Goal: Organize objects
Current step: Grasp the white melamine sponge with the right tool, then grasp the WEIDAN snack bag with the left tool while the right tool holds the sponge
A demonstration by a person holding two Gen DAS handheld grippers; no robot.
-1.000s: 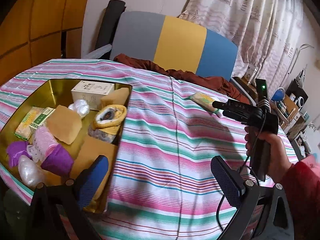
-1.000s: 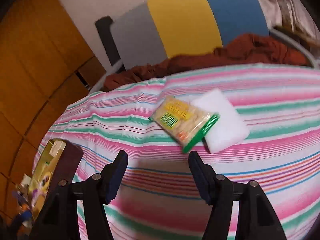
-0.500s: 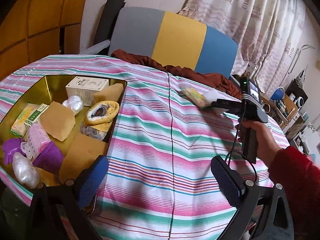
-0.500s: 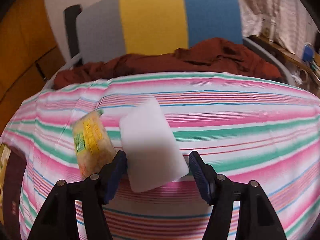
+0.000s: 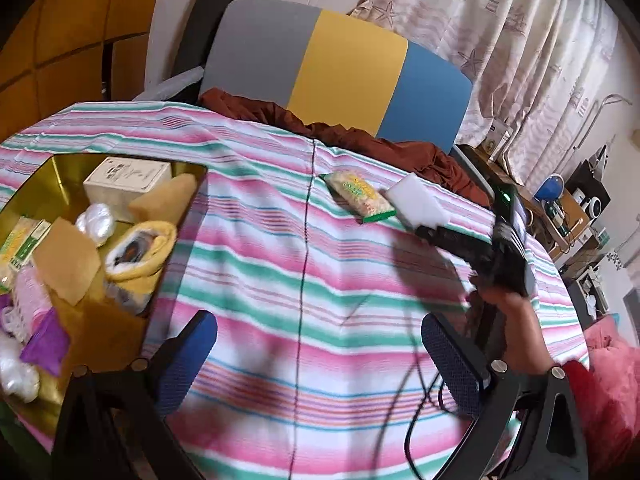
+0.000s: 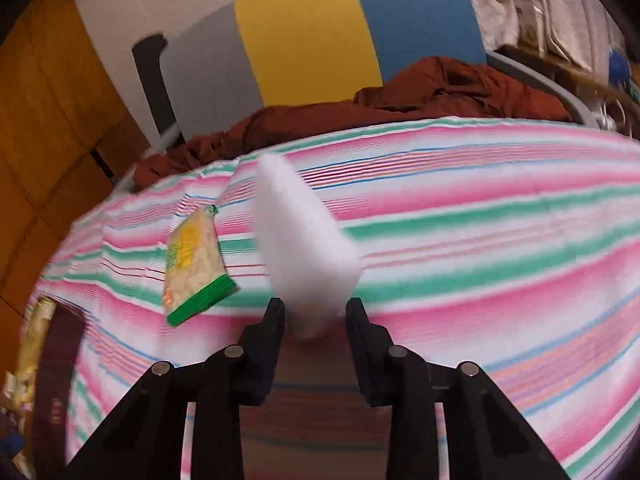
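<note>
**White sponge pinched at the far side of the table**

The right gripper [image 6: 315, 320] was closing its jaws on a white sponge [image 6: 304, 240], whose near end sat between the two black fingers while the rest stood tilted up off the striped tablecloth [image 6: 480, 240]. From the left wrist view the same sponge [image 5: 416, 204] showed at the tip of that gripper [image 5: 424, 230], held by a hand [image 5: 516, 316] in a red sleeve. Just beside the sponge, to its left, a yellow snack packet [image 6: 196, 264] with a green edge lay flat on the cloth.

The left gripper [image 5: 320, 356] hovered over the near part of the table with its blue-padded jaws spread wide and nothing between them. To its left stood a gold tin [image 5: 60, 168] holding a white box [image 5: 128, 176], tan sponges, a yellow rolled cloth [image 5: 140, 248], pearly wrapped pieces and purple items.
</note>
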